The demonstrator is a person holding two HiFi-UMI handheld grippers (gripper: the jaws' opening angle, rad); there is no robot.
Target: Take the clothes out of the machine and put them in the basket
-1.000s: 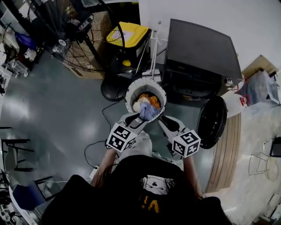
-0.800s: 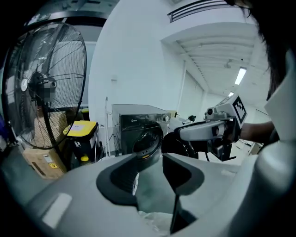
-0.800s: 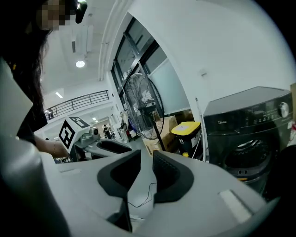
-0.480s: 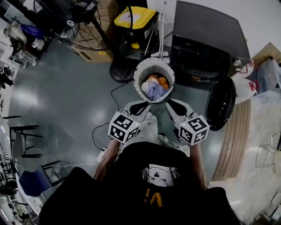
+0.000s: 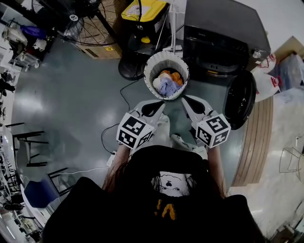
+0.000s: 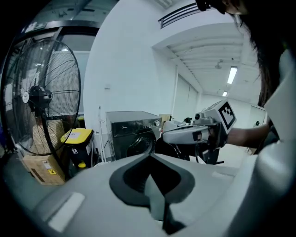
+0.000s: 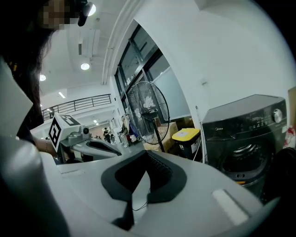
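**Grey floor (image 5: 71, 109) open at left, crowded at right**

Open room lies wide on the left. A big fan (image 5: 90, 19) and a yellow-lidded bin (image 5: 142, 12) crowd the far edge. A black cable (image 5: 121, 95) trails over the floor just left of the white basket (image 5: 148, 71), where the clothes (image 5: 167, 84) lie heaped. The left gripper (image 5: 161, 104) and right gripper (image 5: 184, 98) hang near the basket's near rim, both pressed together and empty. The right one's jaws have just been closing. Behind the basket stands the dark machine (image 5: 218, 38), with its round door (image 5: 240, 99) swung open at right, beside wooden boards (image 5: 259, 137).
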